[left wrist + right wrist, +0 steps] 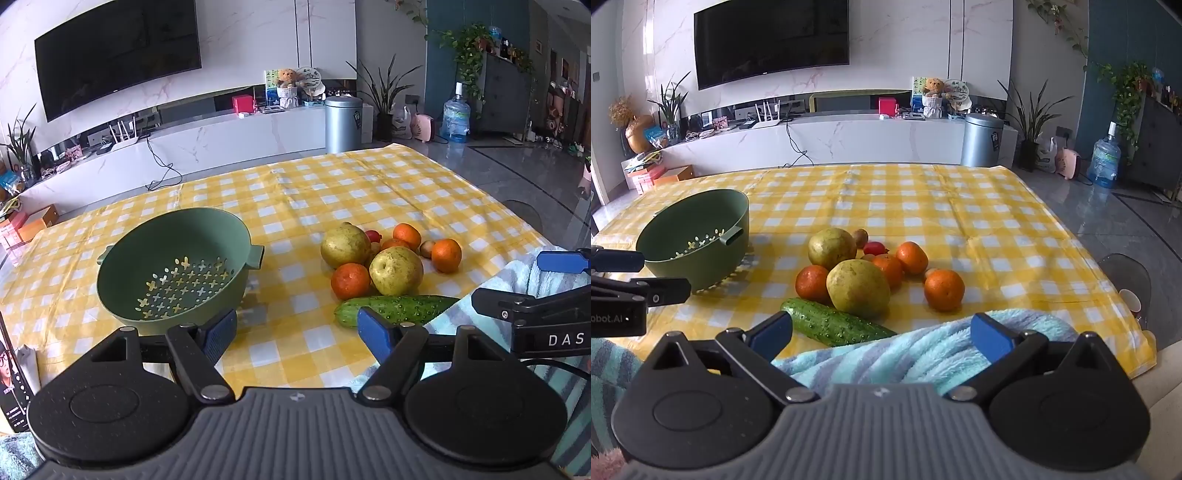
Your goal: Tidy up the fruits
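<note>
A green colander (173, 269) stands empty on the yellow checked tablecloth (295, 192), left of a pile of fruit. The pile holds two yellow-green pears (396, 270), several oranges (350, 280), a cucumber (395, 309), a small red fruit (373, 235) and a small brown one (426, 248). My left gripper (297, 334) is open and empty above the near table edge, between colander and cucumber. My right gripper (881, 332) is open and empty above a striped blue towel (923, 350), just short of the cucumber (834, 323). The colander (696, 240) and pears (857, 288) also show in the right wrist view.
The striped towel (517, 288) lies on the near right table edge. The table's right edge drops to a glossy grey floor (1108, 221). A dark chair back (1126, 273) stands at the right side. A TV wall and a white cabinet (849, 140) are behind.
</note>
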### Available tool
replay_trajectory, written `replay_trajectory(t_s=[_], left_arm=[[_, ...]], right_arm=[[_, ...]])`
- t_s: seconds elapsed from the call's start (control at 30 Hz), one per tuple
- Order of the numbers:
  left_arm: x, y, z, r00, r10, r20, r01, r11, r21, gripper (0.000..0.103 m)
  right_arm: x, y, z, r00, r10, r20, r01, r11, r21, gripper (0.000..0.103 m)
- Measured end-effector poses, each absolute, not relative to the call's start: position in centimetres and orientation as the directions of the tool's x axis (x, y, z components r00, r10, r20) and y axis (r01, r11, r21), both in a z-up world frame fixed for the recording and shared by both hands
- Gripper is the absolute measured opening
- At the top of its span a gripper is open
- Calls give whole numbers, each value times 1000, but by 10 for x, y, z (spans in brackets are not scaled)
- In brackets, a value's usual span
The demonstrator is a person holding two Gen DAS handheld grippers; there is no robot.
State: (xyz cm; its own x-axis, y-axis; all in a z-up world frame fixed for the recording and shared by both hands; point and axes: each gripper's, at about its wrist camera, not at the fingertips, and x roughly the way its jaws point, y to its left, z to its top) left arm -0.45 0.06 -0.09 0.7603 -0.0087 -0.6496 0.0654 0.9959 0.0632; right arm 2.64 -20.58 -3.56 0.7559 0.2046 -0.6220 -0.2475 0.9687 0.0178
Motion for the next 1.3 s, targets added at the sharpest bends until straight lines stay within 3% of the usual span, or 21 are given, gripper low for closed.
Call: replay_trajectory(t_s=[1.3], left_arm=[[-4, -11, -1, 750, -10, -661, 79, 994, 75, 87]], right_arm=[[26, -206, -39, 749, 197, -633, -248, 969, 8, 99]])
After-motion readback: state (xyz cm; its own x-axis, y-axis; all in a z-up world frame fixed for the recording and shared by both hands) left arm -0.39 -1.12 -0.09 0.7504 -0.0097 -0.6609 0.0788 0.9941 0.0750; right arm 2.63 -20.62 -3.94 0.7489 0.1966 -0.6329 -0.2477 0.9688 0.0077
